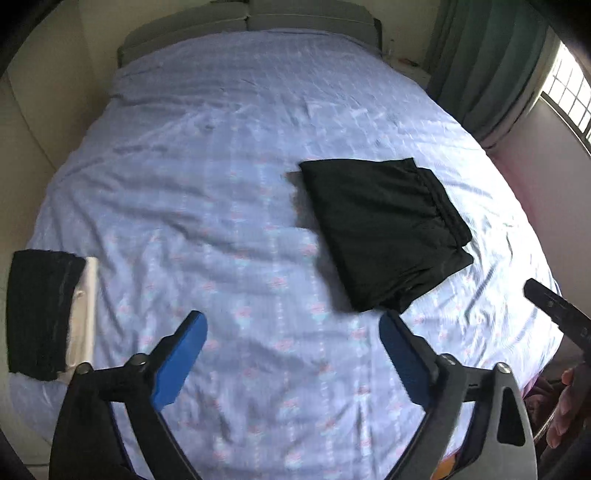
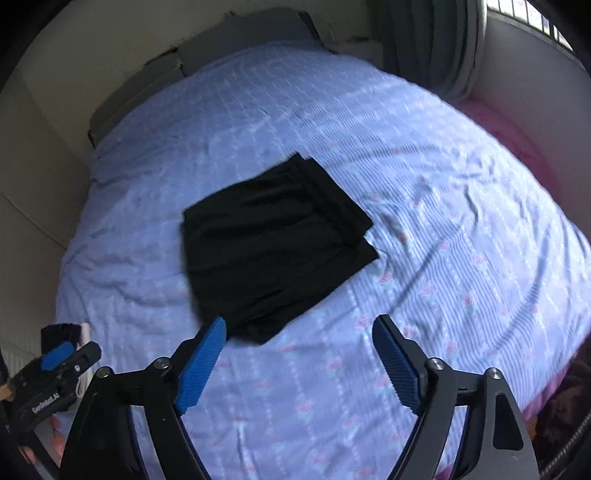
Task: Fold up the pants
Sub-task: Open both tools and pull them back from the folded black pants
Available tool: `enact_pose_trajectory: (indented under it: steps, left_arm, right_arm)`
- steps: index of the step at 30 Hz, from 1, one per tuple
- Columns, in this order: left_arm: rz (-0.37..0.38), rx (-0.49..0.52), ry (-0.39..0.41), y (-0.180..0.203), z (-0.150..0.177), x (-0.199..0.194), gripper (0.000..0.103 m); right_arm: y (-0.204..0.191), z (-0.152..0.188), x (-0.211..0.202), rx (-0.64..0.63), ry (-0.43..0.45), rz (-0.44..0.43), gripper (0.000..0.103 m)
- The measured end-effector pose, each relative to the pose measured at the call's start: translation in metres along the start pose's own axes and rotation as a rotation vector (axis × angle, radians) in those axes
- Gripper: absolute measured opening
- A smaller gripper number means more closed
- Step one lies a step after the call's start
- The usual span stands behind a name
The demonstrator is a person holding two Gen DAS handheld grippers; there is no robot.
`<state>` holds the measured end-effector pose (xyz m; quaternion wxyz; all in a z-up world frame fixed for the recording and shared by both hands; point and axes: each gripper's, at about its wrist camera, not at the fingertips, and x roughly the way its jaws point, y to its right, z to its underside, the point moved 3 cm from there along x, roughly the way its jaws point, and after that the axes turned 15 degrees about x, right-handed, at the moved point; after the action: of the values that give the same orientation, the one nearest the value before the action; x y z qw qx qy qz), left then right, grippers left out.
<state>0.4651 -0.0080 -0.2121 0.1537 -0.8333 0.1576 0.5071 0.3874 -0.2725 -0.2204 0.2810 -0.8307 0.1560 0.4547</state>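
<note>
Both blue-padded black grippers, left gripper (image 1: 291,354) and right gripper (image 2: 299,360), are hovering with jaws spread wide, gripping nothing. Just beyond them, black fabric pants (image 1: 384,232) are lying folded into a compact rectangle on the wrinkled lavender patterned bedsheet (image 1: 207,184). Farther off, a grey headboard (image 1: 236,18) is standing against the wall.

A home bedroom: bed (image 1: 221,184), headboard (image 1: 251,22), window curtain (image 1: 480,62).

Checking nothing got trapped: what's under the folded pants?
The pants lie flat on the blue sheet; only sheet shows around them. Anything beneath is covered.
</note>
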Motion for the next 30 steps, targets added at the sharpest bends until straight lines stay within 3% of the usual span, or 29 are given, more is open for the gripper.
enact_pose_trajectory:
  steps: [7,9,15,21,25,30]
  left_arm:
    - [-0.004,0.148,0.068,-0.054,0.008,-0.037,0.099]
    - [0.011,0.196,0.117,-0.07,0.008,-0.051,0.103]
    - [0.014,0.322,0.198,-0.106,0.005,-0.06,0.103]
    - [0.083,0.38,0.238,-0.125,-0.012,-0.032,0.103]
    - [0.109,0.419,0.258,-0.128,-0.025,0.003,0.103]
    - [0.109,0.482,0.236,-0.123,-0.04,0.054,0.103]
  right_arm:
    - [-0.056,0.049,-0.052,0.051,0.134,0.087,0.084]
    - [-0.071,0.065,-0.066,0.084,0.174,0.112,0.089]
    - [-0.105,0.098,-0.08,0.175,0.224,0.134,0.091]
    - [-0.125,0.119,-0.055,0.266,0.254,0.097,0.091]
    - [-0.126,0.129,-0.027,0.397,0.294,0.077,0.091]
    - [-0.118,0.132,0.024,0.527,0.262,0.068,0.091]
